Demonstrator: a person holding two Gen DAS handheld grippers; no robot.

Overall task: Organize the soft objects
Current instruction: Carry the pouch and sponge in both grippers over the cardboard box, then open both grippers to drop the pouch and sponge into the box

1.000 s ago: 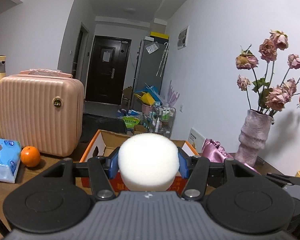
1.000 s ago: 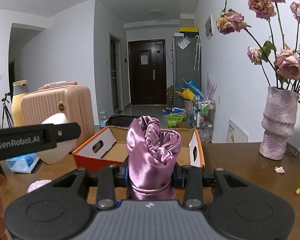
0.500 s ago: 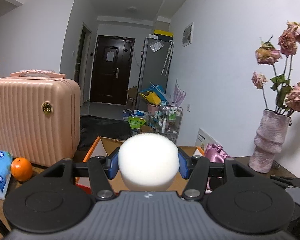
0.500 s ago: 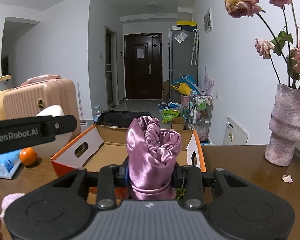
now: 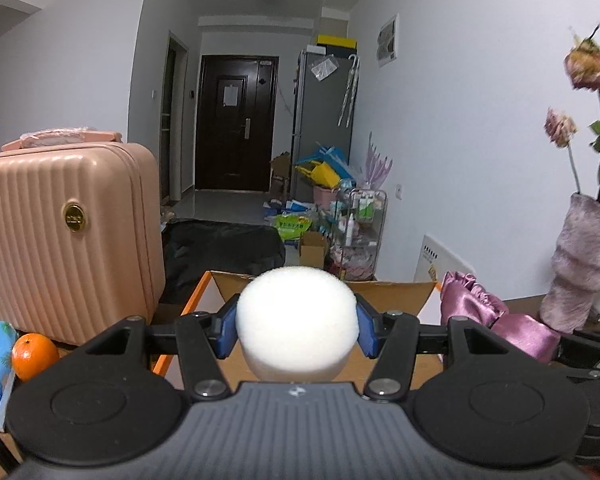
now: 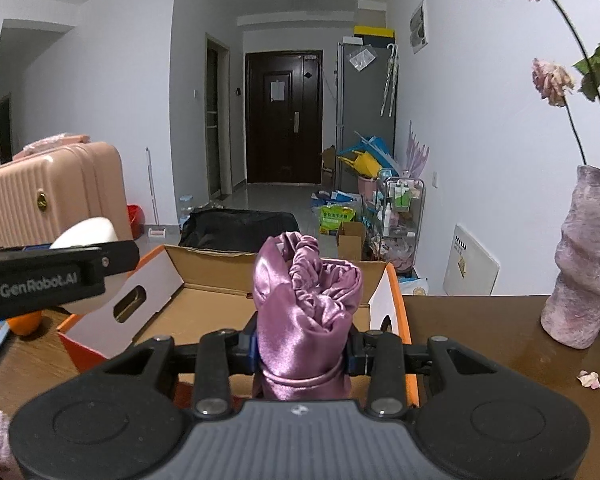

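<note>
**A:** ok so the landmark is the cardboard box [image 6: 204,308], open top, orange outside, sitting on the brown table [image 6: 480,344]. pink suitcase [image 5: 64,236] is left of the box, fuzzy vase [image 6: 580,264] well off to its right

**B:** and the soft stuff?

**A:** both are up in the air at the near edge of the box. left gripper [image 5: 297,330] pinches the white foam ball [image 5: 297,324] between its blue pads, and the right gripper [image 6: 302,352] is squeezed nearly closed around the purple satin bundle [image 6: 306,304]

**B:** how would you do the drop?

**A:** imo carry each one past the near wall so it's clearly above the box floor, lower, then let go. foam may bounce and satin slides, so release low. keep the two grippers apart over the box too, they're side by side

**B:** pose?

**A:** both point forward over the box, tipped a bit downward, roughly level across
</note>
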